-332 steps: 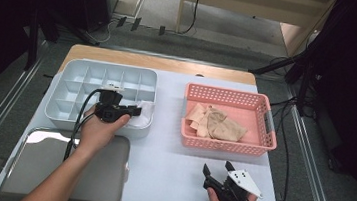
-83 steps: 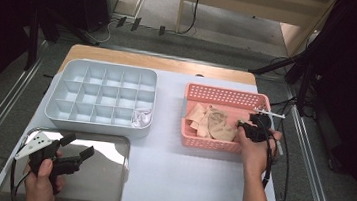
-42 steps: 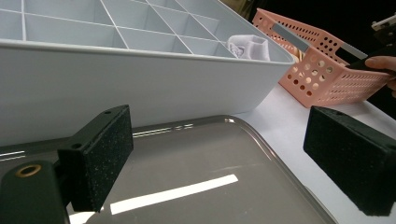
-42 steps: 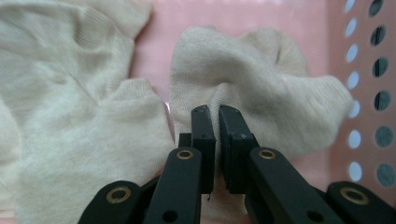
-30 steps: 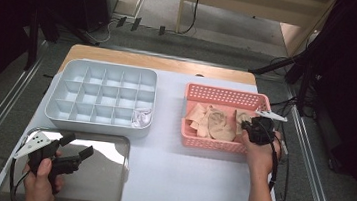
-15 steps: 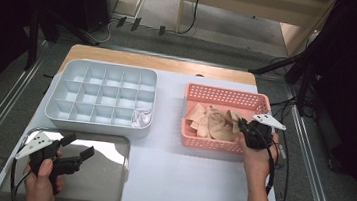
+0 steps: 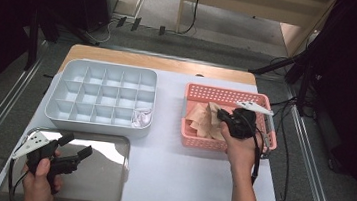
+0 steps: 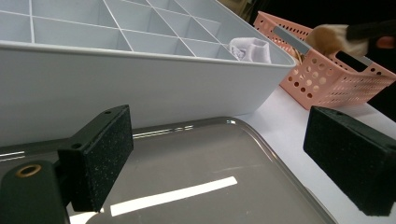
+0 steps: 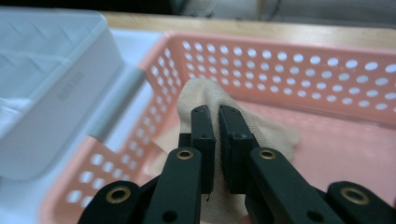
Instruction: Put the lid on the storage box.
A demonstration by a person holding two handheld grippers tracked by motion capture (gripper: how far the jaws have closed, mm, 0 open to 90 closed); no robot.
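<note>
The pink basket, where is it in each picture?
High view: the pink basket sits right of centre, with the right gripper over it, pinching a beige cloth.
Left gripper view: far off at the upper right.
Right gripper view: its holed wall runs across the top.
Shared landmark: the grey divided tray beside it.

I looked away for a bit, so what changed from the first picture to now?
The right hand-held gripper went from the table's near edge into the pink basket and shut on a beige cloth, which it is lifting. The left hand-held gripper drew back from the grey divided tray to over the metal tray, open. The trays and basket stayed put.
</note>
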